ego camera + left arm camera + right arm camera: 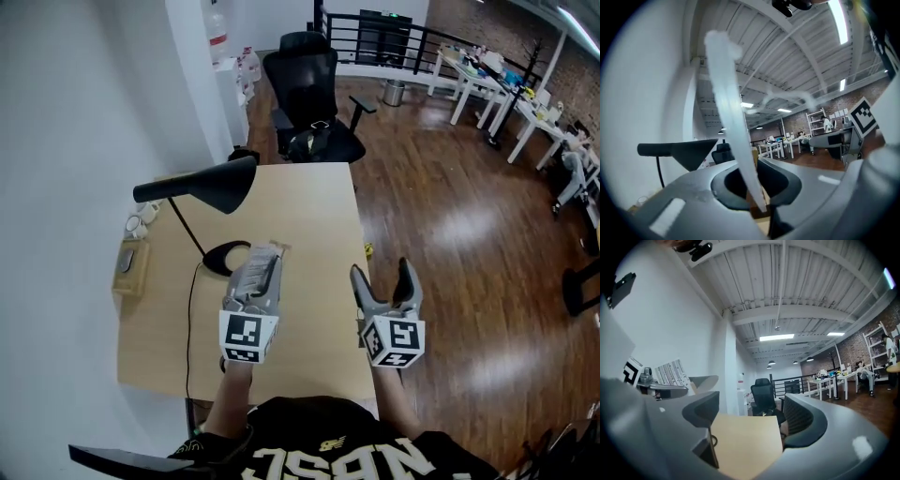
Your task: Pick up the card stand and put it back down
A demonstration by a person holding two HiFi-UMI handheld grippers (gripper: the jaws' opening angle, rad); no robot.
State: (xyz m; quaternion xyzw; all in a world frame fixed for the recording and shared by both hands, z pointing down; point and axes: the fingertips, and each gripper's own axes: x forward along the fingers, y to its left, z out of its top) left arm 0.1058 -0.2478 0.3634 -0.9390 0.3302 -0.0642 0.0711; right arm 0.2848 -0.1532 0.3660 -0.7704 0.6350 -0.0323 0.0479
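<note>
The card stand (266,253) is a clear sheet with a striped card in it. My left gripper (263,262) is shut on it, above the middle of the light wooden table (309,206). In the left gripper view the clear sheet (724,93) rises edge-on from between the closed jaws of the left gripper (757,190). The right gripper view shows the striped card stand (670,373) at its left. My right gripper (382,272) stands open with nothing in it near the table's right edge. In its own view the right gripper (750,427) looks out over bare tabletop.
A black desk lamp (202,183) leans over the table's left half, with its round base (223,258) just left of the card stand and a cable running toward me. A small wooden tray (131,264) lies at the left edge. A black office chair (309,94) stands beyond the far edge.
</note>
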